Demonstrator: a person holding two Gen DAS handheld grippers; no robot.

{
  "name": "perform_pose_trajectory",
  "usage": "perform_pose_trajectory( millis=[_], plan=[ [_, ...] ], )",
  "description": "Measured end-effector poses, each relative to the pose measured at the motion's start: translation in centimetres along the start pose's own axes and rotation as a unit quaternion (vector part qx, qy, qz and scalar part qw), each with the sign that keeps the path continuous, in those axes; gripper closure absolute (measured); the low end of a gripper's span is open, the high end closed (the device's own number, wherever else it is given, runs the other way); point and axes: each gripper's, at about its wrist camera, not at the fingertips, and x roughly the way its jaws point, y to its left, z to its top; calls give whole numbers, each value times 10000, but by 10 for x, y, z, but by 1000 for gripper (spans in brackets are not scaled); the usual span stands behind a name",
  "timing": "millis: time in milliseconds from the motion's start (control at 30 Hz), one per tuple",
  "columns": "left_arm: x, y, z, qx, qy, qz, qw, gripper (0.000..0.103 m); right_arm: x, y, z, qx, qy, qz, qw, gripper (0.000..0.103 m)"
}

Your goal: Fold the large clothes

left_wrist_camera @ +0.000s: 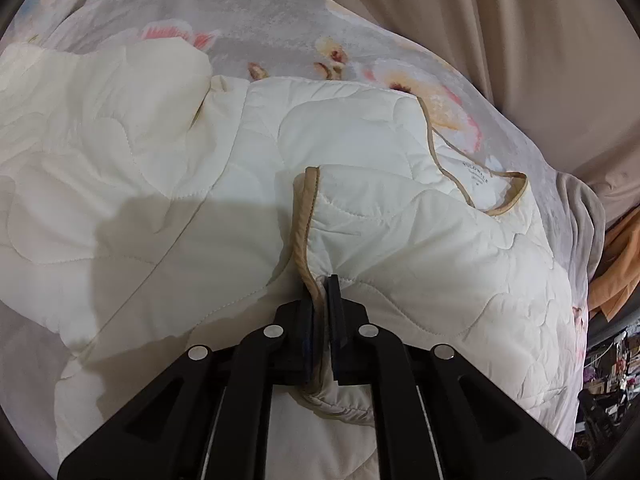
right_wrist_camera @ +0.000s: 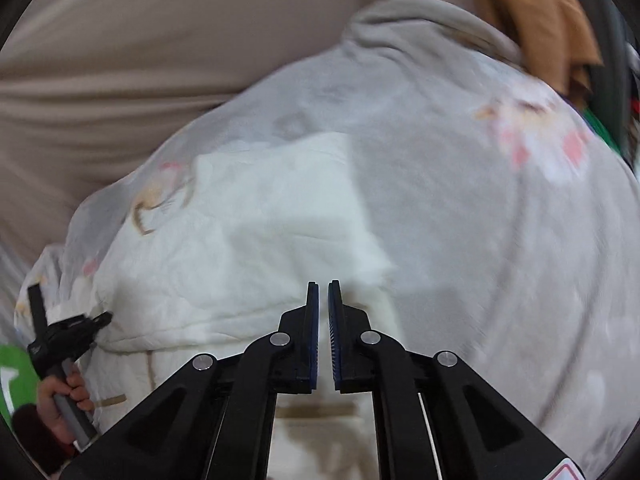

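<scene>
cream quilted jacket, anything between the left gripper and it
Nothing visible. The left gripper is already shut on the tan-trimmed front edge of the cream quilted jacket, which lies spread on the floral bedspread.

Both tongs are matte black linkages with round silver pivot pins and blue ribbed pads on the inner finger faces: the left tongs [left_wrist_camera: 322,280] and the right tongs [right_wrist_camera: 323,285]. The person's left hand [right_wrist_camera: 64,400] emerges from a dark maroon sleeve [right_wrist_camera: 34,436].
</scene>
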Motion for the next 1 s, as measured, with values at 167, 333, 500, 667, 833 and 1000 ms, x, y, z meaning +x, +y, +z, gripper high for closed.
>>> perform_pose_trajectory(
  millis=[167, 333, 500, 667, 833, 1000],
  plan=[
    [-7, 3, -4, -77, -90, 31, 9999, 95, 69, 28, 7, -917, 552, -94, 9942, 103],
    [-50, 35, -6, -448, -387, 20, 9982, 91, 45, -24, 3, -139, 440, -253, 9986, 103],
    [-117, 127, 0, -1376, -1063, 593, 9830, 54, -3, 13, -8, -398, 319, -77, 9987, 90],
    [-138, 242, 29, -2573, -1403, 1103, 9497, 44, -18, 85, -42, -929, 715, 509, 9918, 90],
    [-119, 313, 59, -3313, -1480, 1036, 9261, 44, -18, 136, -80, -1267, 1199, 845, 9810, 87],
    [-92, 335, 75, -3531, -1472, 768, 9207, 63, -26, 162, -109, -1493, 1461, 868, 9741, 81]
  ],
)
